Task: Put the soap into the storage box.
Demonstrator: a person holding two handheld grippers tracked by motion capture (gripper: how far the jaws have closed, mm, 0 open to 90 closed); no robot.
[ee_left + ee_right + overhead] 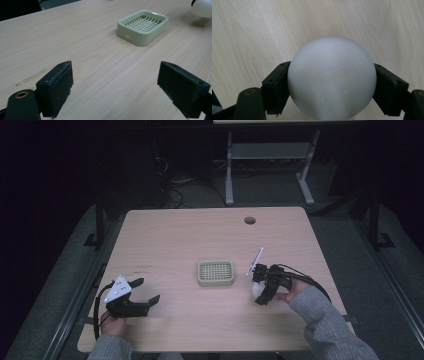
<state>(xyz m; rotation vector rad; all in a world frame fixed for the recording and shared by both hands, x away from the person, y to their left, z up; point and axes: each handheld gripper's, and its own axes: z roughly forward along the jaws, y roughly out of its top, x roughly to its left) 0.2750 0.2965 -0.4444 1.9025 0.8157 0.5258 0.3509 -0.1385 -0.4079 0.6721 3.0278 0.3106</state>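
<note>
Clamping a white ball (332, 77), your right gripper (264, 287) has one jaw pressed to each side of it, above bare wood near the table's (165, 235) right edge. No brand, label or writing can be read on the ball. Your left gripper (147, 291) sits near the front left corner, jaws wide apart with nothing between them. A pale green soap dish (142, 26) with a grid insert stands mid-table, between the two grippers, unmarked.

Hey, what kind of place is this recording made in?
Probably a lab or workshop: a bare wooden desk with a cable hole, loose cables on the floor, and another desk frame behind.
</note>
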